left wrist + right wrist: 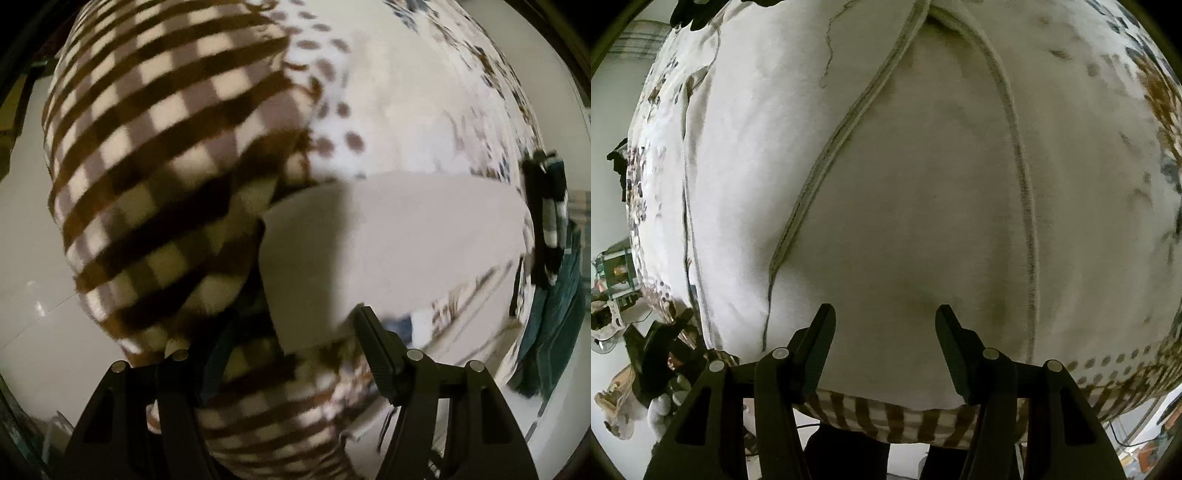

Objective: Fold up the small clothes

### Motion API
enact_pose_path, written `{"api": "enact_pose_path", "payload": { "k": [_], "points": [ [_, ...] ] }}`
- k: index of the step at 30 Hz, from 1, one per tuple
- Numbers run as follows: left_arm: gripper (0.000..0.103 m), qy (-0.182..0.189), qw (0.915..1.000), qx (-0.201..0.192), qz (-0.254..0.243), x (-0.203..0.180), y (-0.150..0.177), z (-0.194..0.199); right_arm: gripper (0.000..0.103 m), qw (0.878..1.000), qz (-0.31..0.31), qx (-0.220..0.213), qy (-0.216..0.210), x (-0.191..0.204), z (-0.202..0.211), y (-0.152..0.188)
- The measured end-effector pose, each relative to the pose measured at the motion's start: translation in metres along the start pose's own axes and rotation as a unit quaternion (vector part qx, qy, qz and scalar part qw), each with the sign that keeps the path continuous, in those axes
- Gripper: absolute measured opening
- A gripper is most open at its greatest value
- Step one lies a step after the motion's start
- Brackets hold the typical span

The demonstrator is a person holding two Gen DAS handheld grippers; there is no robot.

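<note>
A white garment (923, 206) with grey seams lies spread on a patterned cloth-covered surface (646, 184) and fills the right wrist view. My right gripper (884, 321) is open, its fingers resting over the garment's near edge with nothing between them. In the left wrist view a flat white piece of the garment (388, 236) lies beside a brown-and-cream checked cloth (159, 155). My left gripper (295, 332) is open; its right finger (373, 339) sits at the white piece's near edge, and its left finger is hidden under the checked cloth.
A dark teal cloth (554, 317) hangs at the right edge of the left wrist view, under a black-and-white object (546, 206). Clutter and a black stand (657, 350) lie on the floor at the lower left of the right wrist view. The checked cloth's striped edge (905, 421) hangs below the garment.
</note>
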State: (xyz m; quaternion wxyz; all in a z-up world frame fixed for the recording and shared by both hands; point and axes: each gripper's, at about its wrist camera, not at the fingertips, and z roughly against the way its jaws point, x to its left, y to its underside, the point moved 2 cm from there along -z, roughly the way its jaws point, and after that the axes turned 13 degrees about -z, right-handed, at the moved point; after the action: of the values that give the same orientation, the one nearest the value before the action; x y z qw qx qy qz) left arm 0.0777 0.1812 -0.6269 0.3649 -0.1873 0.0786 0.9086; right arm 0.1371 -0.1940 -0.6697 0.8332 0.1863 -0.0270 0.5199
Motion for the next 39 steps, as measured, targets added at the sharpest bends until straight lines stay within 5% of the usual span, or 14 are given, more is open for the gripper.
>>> {"api": "enact_pose_path", "payload": {
  "k": [4, 5, 6, 11, 13, 15, 20, 22, 26, 30, 34, 37, 38, 39],
  "points": [
    [0.054, -0.024, 0.9988, -0.043, 0.005, -0.013, -0.013, 0.006, 0.058, 1.000, 0.008, 0.000, -0.003, 0.010, -0.004, 0.002],
    [0.024, -0.050, 0.9970, -0.057, -0.016, -0.021, -0.015, 0.011, 0.058, 1.000, 0.011, 0.000, -0.003, 0.011, -0.003, 0.002],
    [0.007, -0.067, 0.9950, -0.064, -0.038, -0.029, -0.017, 0.014, 0.058, 1.000, 0.013, -0.001, -0.004, 0.011, -0.002, 0.002],
    [0.007, -0.122, 0.9638, -0.131, -0.198, -0.106, -0.010, 0.050, 0.058, 1.000, 0.009, -0.002, -0.004, 0.008, -0.002, 0.001],
    [0.007, -0.114, 0.9401, -0.150, -0.284, -0.146, 0.008, 0.069, 0.058, 1.000, 0.003, -0.004, -0.004, 0.005, -0.001, 0.001],
    [0.007, -0.096, 0.9018, -0.150, -0.394, -0.202, 0.040, 0.078, 0.058, 1.000, -0.011, -0.009, -0.007, -0.006, 0.006, -0.002],
    [0.007, -0.026, 0.7904, -0.091, -0.605, -0.306, 0.158, 0.055, 0.058, 0.998, -0.059, -0.025, -0.007, -0.042, 0.023, -0.009],
    [0.007, -0.003, 0.7615, -0.062, -0.645, -0.324, 0.198, 0.037, 0.058, 0.996, -0.077, -0.034, -0.001, -0.059, 0.029, -0.011],
    [0.007, 0.020, 0.7237, -0.006, -0.690, -0.336, 0.255, 0.001, 0.058, 0.994, -0.103, -0.045, 0.011, -0.088, 0.035, -0.013],
    [0.011, 0.009, 0.7020, 0.045, -0.711, -0.329, 0.276, -0.026, 0.058, 0.992, -0.119, -0.045, 0.012, -0.109, 0.037, -0.008],
    [0.012, -0.024, 0.7061, 0.088, -0.702, -0.318, 0.269, -0.043, 0.058, 0.991, -0.129, -0.037, -0.005, -0.123, 0.037, -0.003],
    [0.047, -0.047, 0.7191, 0.085, -0.688, -0.298, 0.253, -0.035, 0.058, 0.990, -0.133, -0.041, -0.024, -0.132, 0.043, -0.002],
    [0.072, -0.057, 0.7307, 0.083, -0.675, -0.288, 0.240, -0.031, 0.058, 0.990, -0.133, -0.041, -0.034, -0.132, 0.044, -0.002],
    [0.077, -0.062, 0.7406, 0.080, -0.664, -0.281, 0.230, -0.029, 0.058, 0.989, -0.131, -0.041, -0.051, -0.131, 0.044, -0.002]
  ]
}}
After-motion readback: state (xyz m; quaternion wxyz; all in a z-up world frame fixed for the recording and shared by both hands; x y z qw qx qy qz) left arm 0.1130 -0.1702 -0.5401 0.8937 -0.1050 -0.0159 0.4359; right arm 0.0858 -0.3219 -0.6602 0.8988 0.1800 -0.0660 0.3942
